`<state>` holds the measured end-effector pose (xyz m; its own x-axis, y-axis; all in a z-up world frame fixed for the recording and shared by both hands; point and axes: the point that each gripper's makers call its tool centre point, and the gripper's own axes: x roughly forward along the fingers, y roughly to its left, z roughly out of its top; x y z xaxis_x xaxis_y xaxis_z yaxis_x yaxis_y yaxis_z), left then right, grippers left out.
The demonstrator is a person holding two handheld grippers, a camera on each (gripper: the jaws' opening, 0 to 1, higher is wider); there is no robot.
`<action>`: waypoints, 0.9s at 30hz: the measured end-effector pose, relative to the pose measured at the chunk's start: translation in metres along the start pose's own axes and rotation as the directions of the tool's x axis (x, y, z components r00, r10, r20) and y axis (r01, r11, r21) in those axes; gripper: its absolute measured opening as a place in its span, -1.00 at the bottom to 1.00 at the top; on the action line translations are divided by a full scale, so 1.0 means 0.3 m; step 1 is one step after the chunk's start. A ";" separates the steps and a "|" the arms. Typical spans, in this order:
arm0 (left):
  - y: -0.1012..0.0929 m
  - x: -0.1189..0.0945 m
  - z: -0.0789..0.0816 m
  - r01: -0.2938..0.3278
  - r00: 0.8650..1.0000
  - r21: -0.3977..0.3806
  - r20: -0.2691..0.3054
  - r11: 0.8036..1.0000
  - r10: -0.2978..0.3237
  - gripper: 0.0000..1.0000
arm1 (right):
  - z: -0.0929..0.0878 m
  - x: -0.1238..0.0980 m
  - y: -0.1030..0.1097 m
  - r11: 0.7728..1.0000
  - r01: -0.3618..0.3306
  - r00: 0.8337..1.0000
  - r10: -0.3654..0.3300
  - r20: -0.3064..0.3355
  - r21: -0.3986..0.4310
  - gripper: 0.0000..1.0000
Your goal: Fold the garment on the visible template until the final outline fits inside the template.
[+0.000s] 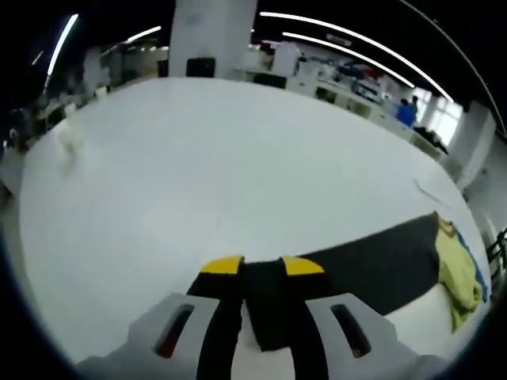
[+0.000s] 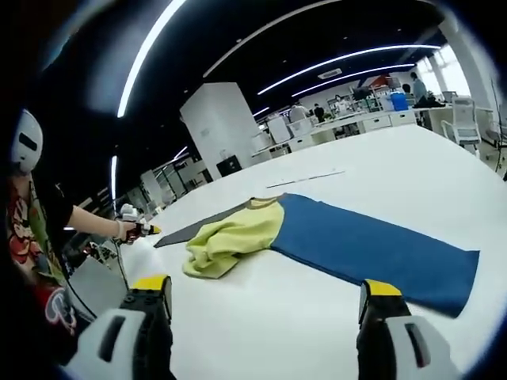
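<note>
Left claw (image 1: 262, 267) is clamping the grey sleeve (image 1: 372, 265); right claw (image 2: 267, 294) is hanging apart over the bench (image 2: 317, 332). Tugging risks dragging the garment (image 2: 356, 241) askew.

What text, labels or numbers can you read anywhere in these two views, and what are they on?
None can be read.
The graphic on the person's shirt at the edge of the right gripper view is too blurred to make out any lettering.
The garment, the white table and both grippers' yellow-tipped fingers carry no visible lettering.
Background desks and equipment are too small to tell.
</note>
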<state>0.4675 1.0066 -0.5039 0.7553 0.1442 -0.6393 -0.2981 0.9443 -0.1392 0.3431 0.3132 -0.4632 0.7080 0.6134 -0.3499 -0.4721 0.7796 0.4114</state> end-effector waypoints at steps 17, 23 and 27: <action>-0.286 -0.112 0.124 0.226 0.960 0.182 0.124 0.957 -0.250 -0.07 | 0.036 0.008 0.023 1.000 -0.021 1.000 0.021 0.018 -0.024 0.99; -0.441 -0.157 0.109 0.359 0.917 0.285 0.071 0.889 -0.393 0.04 | 0.051 0.007 0.031 0.999 -0.027 1.000 0.027 0.011 -0.040 0.99; -0.539 -0.205 0.097 0.436 0.879 0.320 0.046 0.841 -0.474 0.24 | 0.056 0.004 0.030 0.998 -0.028 1.000 0.028 0.004 -0.051 0.99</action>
<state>0.4862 0.8535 -0.4202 0.8326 -0.3069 -0.4611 0.2655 0.9517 -0.1541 0.3486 0.3190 -0.4457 0.6966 0.6347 -0.3345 -0.5178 0.7675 0.3780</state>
